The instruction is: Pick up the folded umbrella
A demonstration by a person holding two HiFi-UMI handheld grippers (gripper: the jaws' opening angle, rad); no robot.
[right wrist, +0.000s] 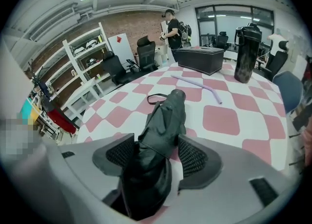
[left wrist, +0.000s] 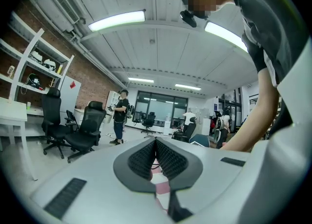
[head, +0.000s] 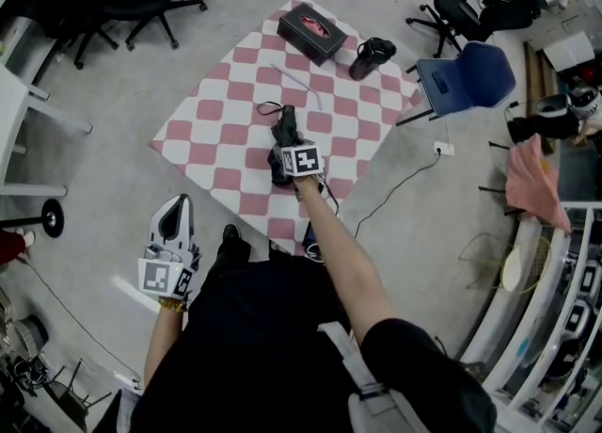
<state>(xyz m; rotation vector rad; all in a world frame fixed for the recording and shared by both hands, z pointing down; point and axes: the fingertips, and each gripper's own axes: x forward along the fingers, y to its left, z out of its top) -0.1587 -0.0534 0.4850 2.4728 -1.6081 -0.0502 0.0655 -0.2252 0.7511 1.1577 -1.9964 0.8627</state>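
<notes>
Right gripper [right wrist: 157, 154] straddles the folded umbrella [right wrist: 165, 121] on the checkered mat [right wrist: 219, 118], jaws spread, not gripping. I see its long axis running straight ahead between them. Left gripper [left wrist: 156, 145], clenched empty, hangs well back.

The right gripper [head: 290, 147] hides the near end of the folded umbrella [head: 286, 122] in the head view.

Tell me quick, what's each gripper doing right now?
Left gripper: jaws closed, nothing between them.
Right gripper: jaws open, with the black folded fabric umbrella lying between them, not gripped.
</notes>
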